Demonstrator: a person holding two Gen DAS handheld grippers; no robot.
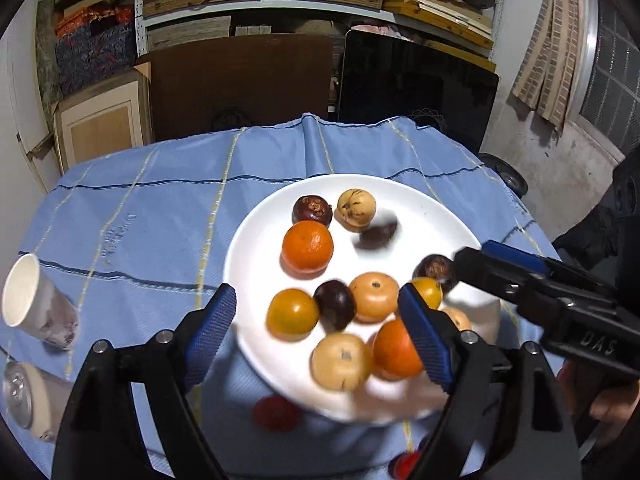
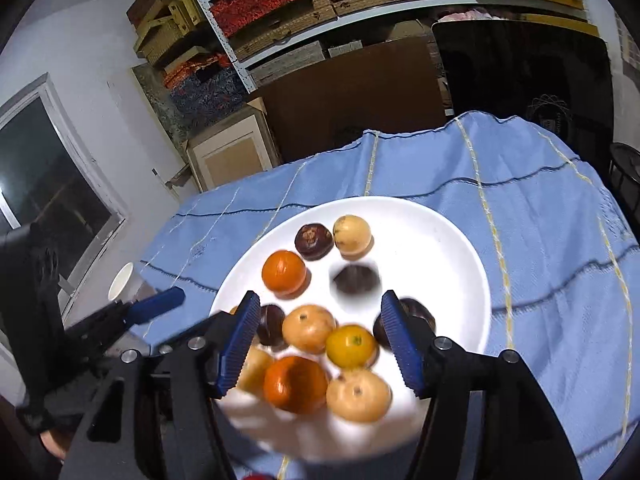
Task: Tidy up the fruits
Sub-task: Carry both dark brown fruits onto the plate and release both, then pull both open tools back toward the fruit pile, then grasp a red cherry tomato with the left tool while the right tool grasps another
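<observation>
Left wrist view: left gripper (image 1: 318, 334) jaws spread wide, nothing between the pads, hovering over the 7 o'clock rim of the white plate (image 1: 432, 216). Plate sits on the blue cloth (image 1: 140, 220), right of centre. Fruit on plate: orange (image 1: 307, 246) near the middle, dark fruit (image 1: 312, 209) and tan fruit (image 1: 356, 207) side by side at 12 o'clock, a blurred dark fruit (image 1: 376, 234) just right of them. Tight cluster at 5 o'clock: yellow fruit (image 1: 293, 313), dark one, several tan and orange ones touching. Right gripper (image 1: 480, 264) enters from 3 o'clock; its tip reaches a dark fruit (image 1: 434, 270) at the plate's right edge. Open plate surface at 9 and 1 o'clock. Paper cup (image 1: 24, 296) lies tipped near the cloth's left edge, a can (image 1: 20, 396) below it. Red item (image 1: 276, 412) on the cloth just off the plate's near rim, blurred.

Right wrist view: right gripper (image 2: 320, 344) jaws wide apart, empty, straddling the cluster at the plate's (image 2: 460, 264) near side. Yellow fruit (image 2: 351, 346) lies between the pads, not touched. Plate's 1–3 o'clock sector is bare. Cloth (image 2: 540, 220) is free to the right up to its edge. Left gripper (image 2: 156, 308) sits at 9 o'clock, off the plate.
</observation>
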